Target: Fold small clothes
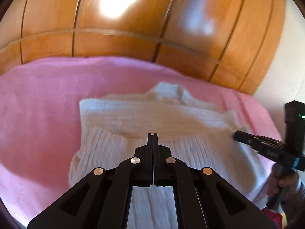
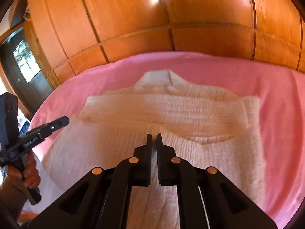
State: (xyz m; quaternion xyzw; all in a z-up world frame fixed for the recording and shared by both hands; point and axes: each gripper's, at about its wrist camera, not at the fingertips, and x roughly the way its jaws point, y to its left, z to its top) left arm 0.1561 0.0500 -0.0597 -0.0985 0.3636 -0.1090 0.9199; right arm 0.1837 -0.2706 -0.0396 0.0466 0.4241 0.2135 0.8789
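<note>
Both tongs [image 1: 152, 136] [image 2: 154, 136] closed, apparently above cream garment [image 2: 171, 110] on pink cover [image 2: 276, 105].

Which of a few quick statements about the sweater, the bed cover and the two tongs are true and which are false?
1. The cream sweater lies on a pink cover. True.
2. The sweater's sleeves are spread out to the sides. False: they are folded across its chest.
3. The left tongs grip the sweater's collar. False: they are shut on nothing, above its lower half.
4. The right tongs hold nothing. True.
5. Wooden panels stand behind the bed. True.
</note>
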